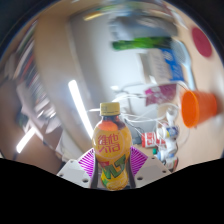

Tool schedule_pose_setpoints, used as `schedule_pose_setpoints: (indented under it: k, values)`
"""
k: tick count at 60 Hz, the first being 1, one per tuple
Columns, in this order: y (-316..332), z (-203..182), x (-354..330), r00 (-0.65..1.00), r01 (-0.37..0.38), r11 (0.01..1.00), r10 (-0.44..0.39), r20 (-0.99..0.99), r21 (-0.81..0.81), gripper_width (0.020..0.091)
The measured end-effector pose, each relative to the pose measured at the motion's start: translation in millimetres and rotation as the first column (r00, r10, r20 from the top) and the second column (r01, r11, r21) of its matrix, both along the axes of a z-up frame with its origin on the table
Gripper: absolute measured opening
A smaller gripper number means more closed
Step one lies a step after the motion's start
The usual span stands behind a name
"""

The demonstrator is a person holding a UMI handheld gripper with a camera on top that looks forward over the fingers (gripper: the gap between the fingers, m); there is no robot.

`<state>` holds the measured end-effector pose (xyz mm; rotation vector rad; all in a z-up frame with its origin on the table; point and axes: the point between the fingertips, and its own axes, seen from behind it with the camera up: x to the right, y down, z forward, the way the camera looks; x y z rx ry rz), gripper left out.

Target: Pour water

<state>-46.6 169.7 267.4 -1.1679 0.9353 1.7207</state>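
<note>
A bottle of orange-yellow drink (111, 147) with a yellow cap and a bright label stands upright between my fingers, lifted and close to the camera. My gripper (112, 168) is shut on the bottle, with a purple striped pad (88, 163) pressed on its left side and the other pad (137, 163) on its right. An orange cup (197, 106) is beyond the fingers to the right, seen tilted. Just right of the bottle are clear plastic bottles (160, 138) with red and blue caps.
The whole scene is strongly tilted. A long ceiling light (76, 104) runs behind the bottle on the left. A green bar (140, 44) and a round pink object (203, 42) show farther off above the cup.
</note>
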Motion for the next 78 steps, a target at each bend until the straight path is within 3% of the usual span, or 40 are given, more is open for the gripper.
schedule_pose_setpoints:
  k: [3, 7, 13, 17, 20, 25, 34, 43, 56, 61, 68, 78]
  values:
    - [-12, 31, 12, 0.981, 0.047, 0.994, -0.064, 0.184, 0.095, 0.0434]
    - [-20, 61, 48, 0.868, 0.145, 0.965, -0.23, 0.439, 0.219, 0.0436]
    - [-31, 84, 123, 0.525, 0.247, 0.877, -0.479, 0.704, 0.413, 0.0437]
    - [-36, 77, 167, 0.28, 0.269, 0.831, -0.551, 0.786, 0.487, 0.0435]
    - [-31, 72, 192, 0.137, 0.299, 0.824, -0.537, 0.832, 0.482, 0.0435]
    - [-20, 19, 231, -0.012, 0.299, 0.835, -0.481, 0.877, 0.462, 0.0439]
    - [9, -73, 255, -0.079, 0.288, 0.892, -0.34, 0.937, 0.349, 0.0436]
    - [21, -128, 262, -0.162, 0.272, 0.913, -0.267, 0.95, 0.303, 0.0437]
    - [22, -172, 247, -0.173, 0.208, 0.947, -0.208, 0.963, 0.243, 0.0456]
    - [20, -167, 245, -0.181, 0.202, 0.936, -0.254, 0.95, 0.289, 0.0464]
    - [22, -168, 246, -0.168, 0.213, 0.936, -0.249, 0.954, 0.282, 0.0473]
    - [22, -174, 249, -0.168, 0.213, 0.948, -0.202, 0.965, 0.235, 0.0653]
